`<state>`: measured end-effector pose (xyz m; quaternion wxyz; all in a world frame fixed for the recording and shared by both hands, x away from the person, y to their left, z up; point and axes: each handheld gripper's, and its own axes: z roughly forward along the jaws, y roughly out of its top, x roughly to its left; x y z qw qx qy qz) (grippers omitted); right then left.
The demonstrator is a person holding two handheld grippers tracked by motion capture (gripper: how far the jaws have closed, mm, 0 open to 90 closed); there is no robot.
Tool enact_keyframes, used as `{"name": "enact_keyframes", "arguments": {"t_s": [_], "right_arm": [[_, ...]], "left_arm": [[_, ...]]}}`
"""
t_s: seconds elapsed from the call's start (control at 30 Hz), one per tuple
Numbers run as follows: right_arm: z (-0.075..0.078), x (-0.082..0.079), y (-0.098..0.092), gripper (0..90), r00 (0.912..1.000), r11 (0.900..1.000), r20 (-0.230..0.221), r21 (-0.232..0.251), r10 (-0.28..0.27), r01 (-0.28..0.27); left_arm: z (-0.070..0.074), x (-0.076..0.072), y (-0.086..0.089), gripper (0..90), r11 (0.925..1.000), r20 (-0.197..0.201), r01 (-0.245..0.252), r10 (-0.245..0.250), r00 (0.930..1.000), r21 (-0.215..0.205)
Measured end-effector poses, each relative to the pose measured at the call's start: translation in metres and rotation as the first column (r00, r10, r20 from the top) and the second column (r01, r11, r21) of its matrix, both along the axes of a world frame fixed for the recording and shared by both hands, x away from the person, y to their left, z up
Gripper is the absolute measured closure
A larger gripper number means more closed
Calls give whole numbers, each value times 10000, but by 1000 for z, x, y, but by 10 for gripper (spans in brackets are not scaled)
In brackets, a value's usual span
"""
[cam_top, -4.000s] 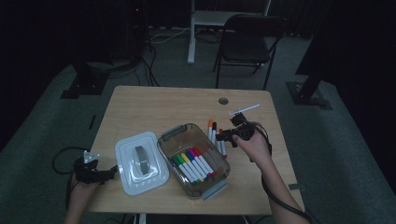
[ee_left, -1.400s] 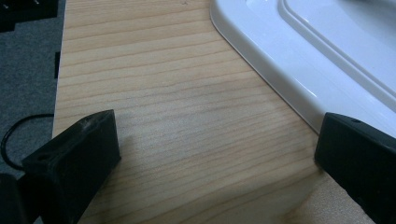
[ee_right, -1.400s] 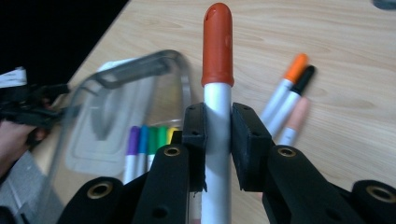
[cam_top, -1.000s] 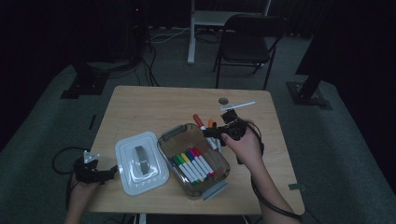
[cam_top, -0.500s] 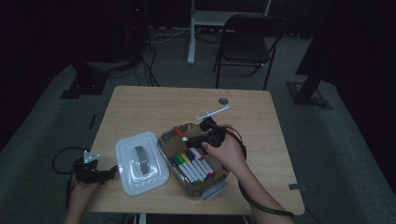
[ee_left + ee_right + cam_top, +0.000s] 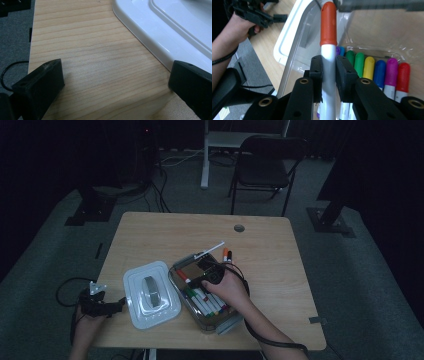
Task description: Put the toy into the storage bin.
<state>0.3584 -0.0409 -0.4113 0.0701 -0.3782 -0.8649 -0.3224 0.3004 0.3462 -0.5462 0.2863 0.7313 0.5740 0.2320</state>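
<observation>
So your right gripper (image 6: 328, 72) is clamped on the red-capped marker (image 6: 328, 32); jaws pinch the white barrel just below the cap, cap pointing away from you. In the high view that marker (image 6: 183, 275) now hangs over the far-left corner of the clear bin (image 6: 226, 324), above the row of markers (image 6: 207, 301) already lying inside.

What changed: four seconds back the right gripper (image 6: 196, 281) was out to the right of the bin, by the loose markers on the table. Since then it's swung left and come down over the bin with the marker in the jaws. Grip hasn't loosened over the last second.

Meaning: looks like pick and carry are done, only the drop is left. I'd judge you need to lay the marker roughly parallel to the row and only then release, or it'll land crosswise on the caps.

Two loose markers (image 6: 227, 255) remain on the table (image 6: 280, 270) just past the bin's far edge, orange and black caps, so at least two more trips by my read. A thin white stick (image 6: 212, 249) lies beside them.

Left gripper (image 6: 107, 306) hasn't moved: parked at the table's near-left edge, jaws wide apart, nothing between them, right jaw just short of the white lid (image 6: 160, 32). Lid (image 6: 151, 295) sits flat beside the bin, touching or nearly so.
</observation>
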Motion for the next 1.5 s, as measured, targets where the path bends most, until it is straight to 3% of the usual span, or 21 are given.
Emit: {"name": "enact_keyframes", "arguments": {"t_s": [0.4, 0.57, 0.77, 1.13, 1.5], "right_arm": [[-29, -1, 23, 765, 9958, 9913, -761, -1176, 506, -593], [-37, -1, 28, 764, 9950, 9863, -822, -1500, 567, -686], [-51, 0, 36, 762, 9856, 9696, -1496, -2180, 792, -1110], [-61, 1, 41, 711, 9755, 9478, -1946, -2788, 1021, -1548], [-48, -1, 29, 689, 9834, 9641, -1501, -2286, 1021, -1350]], "left_arm": [[0, 0, 0, 5, 10000, -4, 12, -12, 10000, 10], [0, 0, 0, 5, 10000, -17, 25, -25, 10000, 25], [0, 0, 0, 5, 10000, -14, 13, -13, 10000, 9], [0, 0, 0, 5, 10000, -14, 13, -13, 10000, 8], [0, 0, 0, 5, 10000, -18, 22, -22, 10000, 25]]}}
